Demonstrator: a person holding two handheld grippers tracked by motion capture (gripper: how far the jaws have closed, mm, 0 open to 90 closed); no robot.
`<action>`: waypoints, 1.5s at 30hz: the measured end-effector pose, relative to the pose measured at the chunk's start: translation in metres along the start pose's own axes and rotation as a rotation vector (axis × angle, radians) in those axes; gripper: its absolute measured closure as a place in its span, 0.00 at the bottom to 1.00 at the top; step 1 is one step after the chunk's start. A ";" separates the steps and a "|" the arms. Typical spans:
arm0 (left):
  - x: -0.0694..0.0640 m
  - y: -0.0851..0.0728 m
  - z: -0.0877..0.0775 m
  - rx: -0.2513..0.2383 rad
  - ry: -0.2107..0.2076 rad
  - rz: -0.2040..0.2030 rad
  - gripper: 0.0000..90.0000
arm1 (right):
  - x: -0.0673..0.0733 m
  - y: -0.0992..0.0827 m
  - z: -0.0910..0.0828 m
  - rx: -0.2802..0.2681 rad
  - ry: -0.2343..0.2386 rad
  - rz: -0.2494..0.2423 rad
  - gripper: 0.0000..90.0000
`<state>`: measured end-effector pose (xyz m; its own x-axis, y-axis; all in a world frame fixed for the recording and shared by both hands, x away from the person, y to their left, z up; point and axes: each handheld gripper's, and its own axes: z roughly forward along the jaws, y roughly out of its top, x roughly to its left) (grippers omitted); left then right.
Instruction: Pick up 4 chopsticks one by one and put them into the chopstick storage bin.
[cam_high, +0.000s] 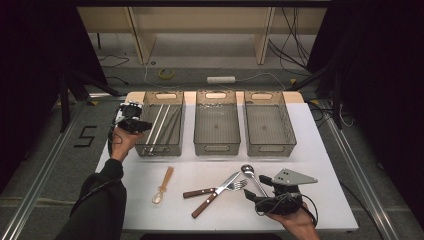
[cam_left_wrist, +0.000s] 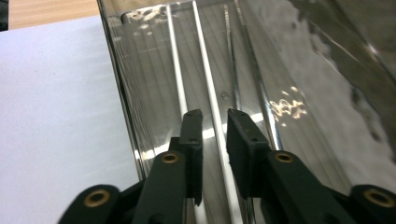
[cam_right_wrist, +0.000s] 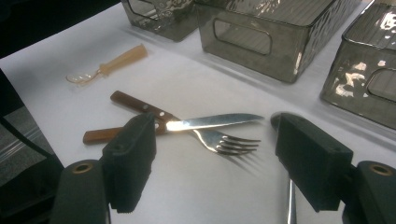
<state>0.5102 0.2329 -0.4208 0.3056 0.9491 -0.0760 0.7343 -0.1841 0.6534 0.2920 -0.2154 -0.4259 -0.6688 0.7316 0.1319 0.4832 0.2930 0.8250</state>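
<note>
We see left gripper (cam_left_wrist: 215, 122) over left bin (cam_high: 177, 120), jaws slightly parted, pads straddling 1 white chopstick (cam_left_wrist: 211, 100) without pressing; stick released, lying in bin with its twin (cam_left_wrist: 176, 74), long axis 6 to 12 o'clock. Right gripper (cam_right_wrist: 219, 158) wide open, empty. We judge next pickup: fork (cam_right_wrist: 219, 140), knife (cam_right_wrist: 205, 122) crossed just ahead at 12 o'clock; right hand nearer. Floor marking "5" (cam_high: 86, 136); no brands readable.
</note>
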 end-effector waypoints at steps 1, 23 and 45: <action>-0.002 -0.002 -0.004 -0.003 -0.012 0.002 0.78 | 0.000 0.000 0.000 0.000 -0.001 0.000 0.33; -0.048 -0.046 -0.057 -0.010 -0.128 0.054 0.37 | -0.012 -0.002 0.001 0.051 -0.060 0.032 0.34; -0.074 -0.081 -0.054 0.083 -0.158 0.105 0.27 | -0.012 -0.003 0.001 0.048 -0.054 0.034 0.34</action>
<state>0.3954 0.1909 -0.4273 0.4698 0.8728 -0.1319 0.7387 -0.3069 0.6002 0.2992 -0.2241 -0.4305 -0.6210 0.7733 0.1281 0.5323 0.2961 0.7931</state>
